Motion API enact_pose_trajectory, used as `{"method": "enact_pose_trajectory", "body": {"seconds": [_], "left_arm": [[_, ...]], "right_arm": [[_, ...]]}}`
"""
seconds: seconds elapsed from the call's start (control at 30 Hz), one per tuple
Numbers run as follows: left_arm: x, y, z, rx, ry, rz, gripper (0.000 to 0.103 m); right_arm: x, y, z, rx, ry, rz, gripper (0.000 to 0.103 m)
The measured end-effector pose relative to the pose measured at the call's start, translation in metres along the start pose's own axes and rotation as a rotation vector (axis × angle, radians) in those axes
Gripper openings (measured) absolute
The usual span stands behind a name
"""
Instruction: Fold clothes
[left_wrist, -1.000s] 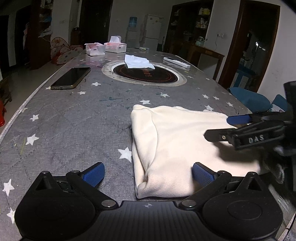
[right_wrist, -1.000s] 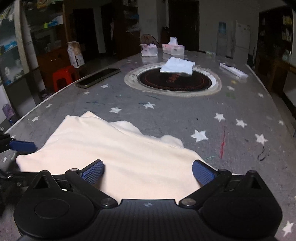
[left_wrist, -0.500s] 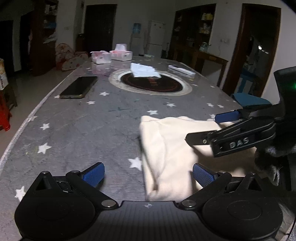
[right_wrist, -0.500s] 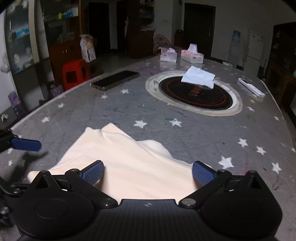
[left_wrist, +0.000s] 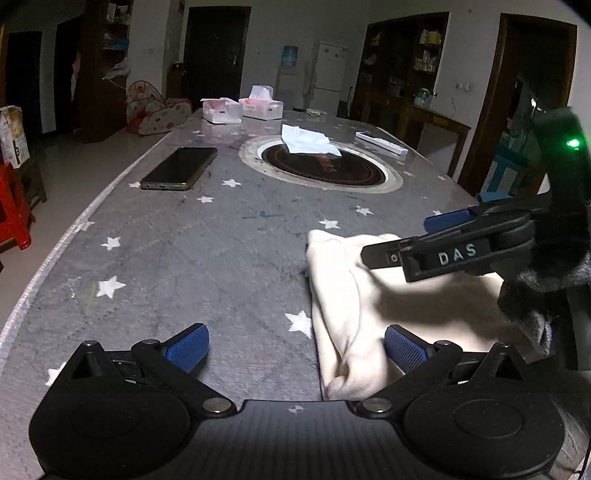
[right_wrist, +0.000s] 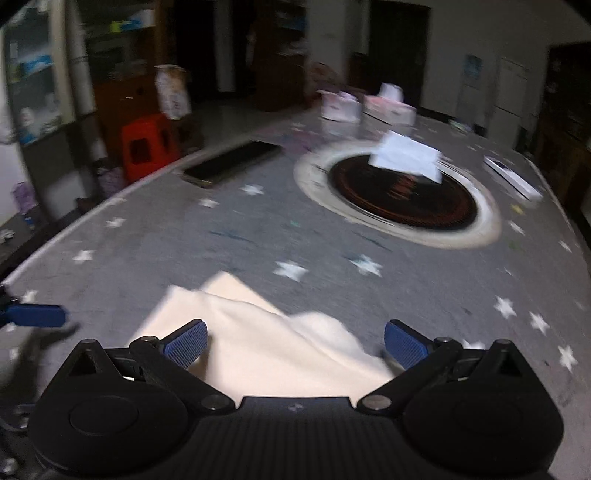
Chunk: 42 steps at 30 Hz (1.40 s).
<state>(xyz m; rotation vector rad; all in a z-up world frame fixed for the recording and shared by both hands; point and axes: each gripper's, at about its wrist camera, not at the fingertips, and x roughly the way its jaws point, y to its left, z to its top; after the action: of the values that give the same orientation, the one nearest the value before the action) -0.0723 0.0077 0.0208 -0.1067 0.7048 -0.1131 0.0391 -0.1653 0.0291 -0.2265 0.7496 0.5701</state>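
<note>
Two views, both dim. Left wrist view: left tool (left_wrist: 295, 345) sits low over the grey star-print counter (left_wrist: 192, 258), blue pads wide apart, nothing between them. Cream garment (left_wrist: 343, 295), folded into a thick bundle, lies on the near right part of the counter; its left edge passes just beside the tool's right pad (left_wrist: 404, 349). Right tool (left_wrist: 406, 240) comes in from the right above the garment, lettered "DAS", casting a shadow on the cloth; fingers spread. Farther off: dark phone (left_wrist: 179, 168) at left, round inset hotplate (left_wrist: 321, 169) with a white cloth (left_wrist: 308, 139) on it, two tissue boxes (left_wrist: 242, 109) at the far end, white remote (left_wrist: 380, 143) at far right.

Right wrist view, motion-blurred: right tool (right_wrist: 295, 343) has pads apart, empty, held over the garment (right_wrist: 266, 343), which fills the near centre between the fingers. One blue pad of the left tool (right_wrist: 35, 315) shows at the left edge. Red stool (right_wrist: 147, 147) stands on the floor beyond the counter's left side.
</note>
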Motion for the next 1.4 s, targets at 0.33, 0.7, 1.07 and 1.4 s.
{"method": "enact_pose_trajectory", "body": {"seconds": [0.33,0.7,1.07,1.4], "left_arm": [[0.001,0.008,-0.004,-0.032,0.023,0.017,0.103],[0.0,0.012,-0.01,-0.023,0.026,0.043,0.103],[-0.005,0.016,-0.013,-0.025,0.025,0.048,0.103],[-0.004,0.015,-0.012,-0.02,0.03,0.045,0.103]], "right_arm": [[0.02,0.013,0.005,-0.059,0.02,0.034,0.103],[-0.019,0.036,-0.022,-0.209,-0.022,0.023,0.103],[-0.048,0.053,-0.045,-0.336,-0.116,-0.053,0.103],[-0.065,0.049,-0.073,-0.309,-0.148,-0.156,0.103]]}}
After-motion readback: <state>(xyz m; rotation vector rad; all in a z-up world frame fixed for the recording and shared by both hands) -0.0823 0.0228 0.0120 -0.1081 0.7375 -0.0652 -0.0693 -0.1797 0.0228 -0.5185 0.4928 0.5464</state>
